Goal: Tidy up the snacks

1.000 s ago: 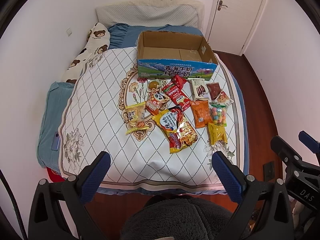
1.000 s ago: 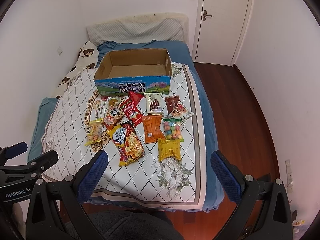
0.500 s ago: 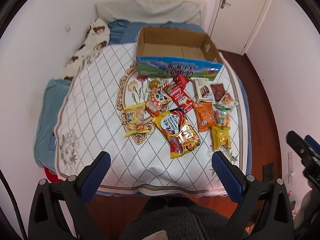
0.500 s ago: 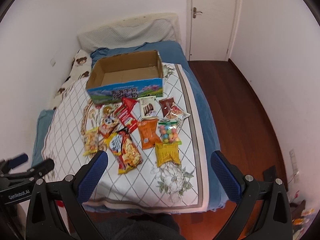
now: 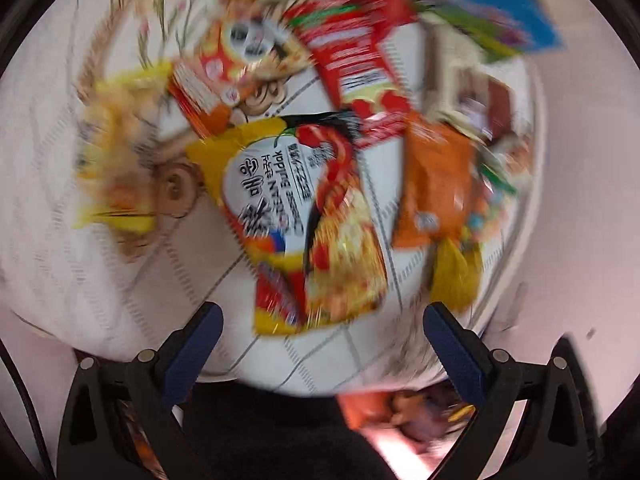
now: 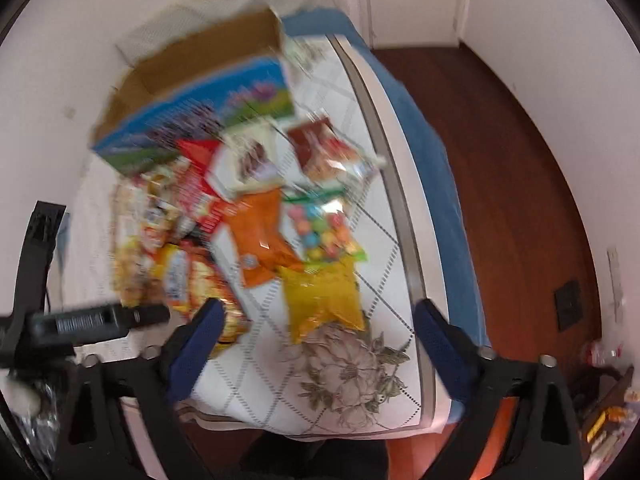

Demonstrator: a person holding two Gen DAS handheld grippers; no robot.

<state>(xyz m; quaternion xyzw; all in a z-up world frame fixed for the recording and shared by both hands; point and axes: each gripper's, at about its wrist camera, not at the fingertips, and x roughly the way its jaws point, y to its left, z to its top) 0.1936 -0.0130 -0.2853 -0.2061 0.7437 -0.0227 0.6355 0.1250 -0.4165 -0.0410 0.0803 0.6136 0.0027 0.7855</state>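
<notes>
Both grippers dropped closer to snacks on bed. Left gripper (image 5: pixel 320 346) wide, empty, noodle packet (image 5: pixel 304 224) just beyond tips. Right gripper (image 6: pixel 316 340) closing, nothing between; yellow bag (image 6: pixel 322 298) just ahead. Cardboard box (image 6: pixel 200 92) farthest.

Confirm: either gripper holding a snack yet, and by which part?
Nothing held. Left gripper is open above the noodle packet; right gripper is closing, empty, over the yellow packet.
</notes>
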